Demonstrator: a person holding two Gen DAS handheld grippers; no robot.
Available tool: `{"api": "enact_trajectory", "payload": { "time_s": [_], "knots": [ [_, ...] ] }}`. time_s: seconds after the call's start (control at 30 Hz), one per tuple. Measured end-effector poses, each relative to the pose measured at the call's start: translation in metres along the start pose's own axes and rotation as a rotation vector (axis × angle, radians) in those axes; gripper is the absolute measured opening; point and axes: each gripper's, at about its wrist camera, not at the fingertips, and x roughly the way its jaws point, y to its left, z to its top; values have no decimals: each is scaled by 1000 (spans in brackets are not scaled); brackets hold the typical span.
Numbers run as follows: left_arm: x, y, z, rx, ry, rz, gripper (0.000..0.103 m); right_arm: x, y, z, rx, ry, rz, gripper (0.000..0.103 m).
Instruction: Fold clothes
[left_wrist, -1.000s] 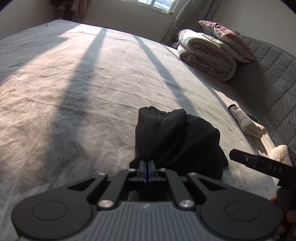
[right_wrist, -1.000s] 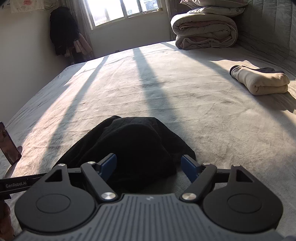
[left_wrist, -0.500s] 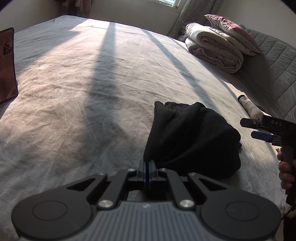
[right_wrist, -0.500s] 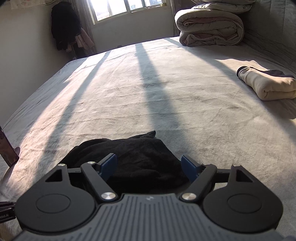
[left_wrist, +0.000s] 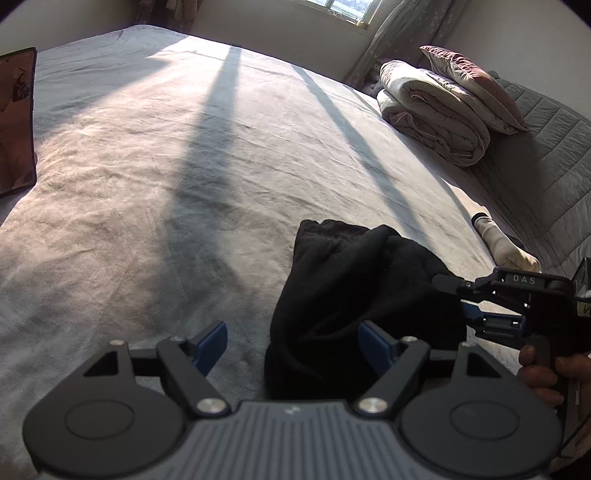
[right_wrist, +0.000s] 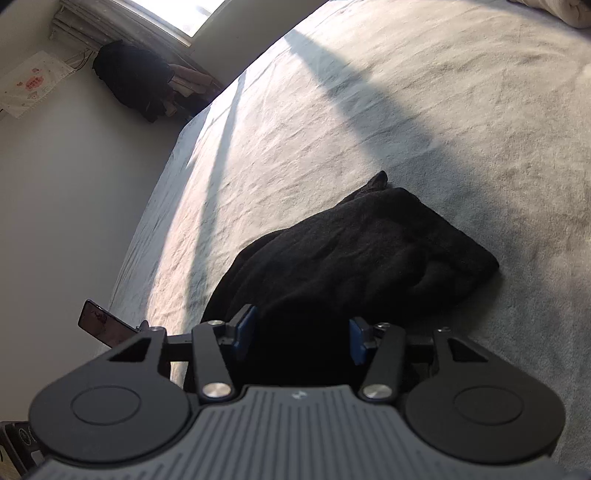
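I see the black garment (left_wrist: 354, 295) heaped on the bed (left_wrist: 184, 155); my left hand-held gripper (left_wrist: 291, 341) has just opened wide beside it, my right hand-held gripper (right_wrist: 299, 338) has been closing around its near edge.

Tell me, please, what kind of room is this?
Most likely a bedroom in a home. A wide bed fills the view, a folded duvet with a pillow on top lies at its far end, and a curtained window is behind.
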Motion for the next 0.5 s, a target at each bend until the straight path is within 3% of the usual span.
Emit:
{"api": "enact_trajectory", "payload": {
  "time_s": [0.03,0.27,0.5],
  "knots": [
    [-1,0,1,6,4,-2,79,0,3,-2,0,-2,13,16],
    [-18,-2,13,24,-8,-36,79,-9,36,-17,-19,21,167,13],
    [-43,9,30,-14,-66,-62,79,5,82,-50,-92,161,305,11]
  ]
}}
